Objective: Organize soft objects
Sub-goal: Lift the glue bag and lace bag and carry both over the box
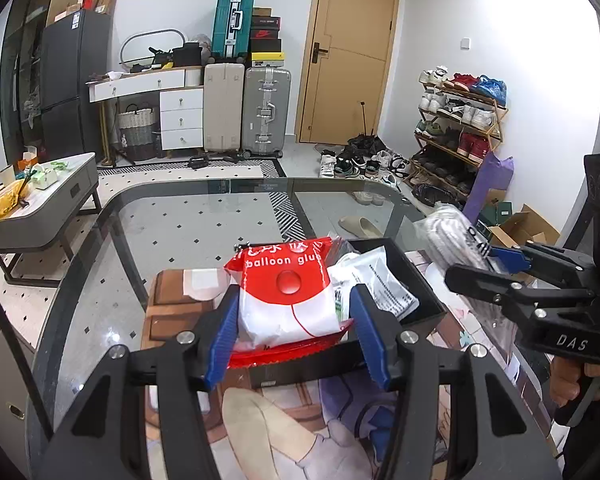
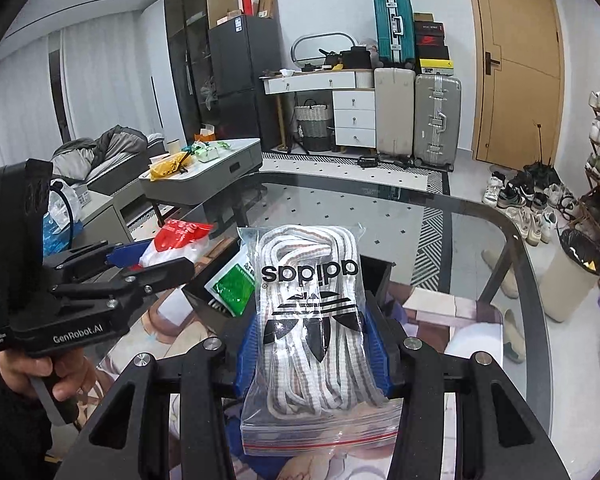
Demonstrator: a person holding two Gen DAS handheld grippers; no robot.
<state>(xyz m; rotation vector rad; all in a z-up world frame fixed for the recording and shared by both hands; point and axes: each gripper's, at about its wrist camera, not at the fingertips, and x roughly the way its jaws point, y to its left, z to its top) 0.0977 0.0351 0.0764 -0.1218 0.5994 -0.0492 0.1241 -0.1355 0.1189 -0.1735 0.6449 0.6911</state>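
Observation:
My left gripper (image 1: 292, 336) is shut on a red and white balloon glue packet (image 1: 288, 300) and holds it over the near edge of a black box (image 1: 424, 280). The box holds a white plastic pouch (image 1: 376, 280) with a green label (image 2: 230, 290). My right gripper (image 2: 314, 350) is shut on a clear zip bag of white and grey laces (image 2: 314, 320) with an Adidas logo, held above the box's right side (image 2: 376, 280). The right gripper also shows in the left wrist view (image 1: 496, 264), and the left gripper shows in the right wrist view (image 2: 148, 260).
The box stands on a glass table (image 1: 180, 220) over a printed mat (image 1: 260, 420). A grey coffee table (image 1: 40, 204) with clutter is to the left. Suitcases (image 1: 246, 112), a door (image 1: 348, 52) and a shoe rack (image 1: 456, 132) are beyond.

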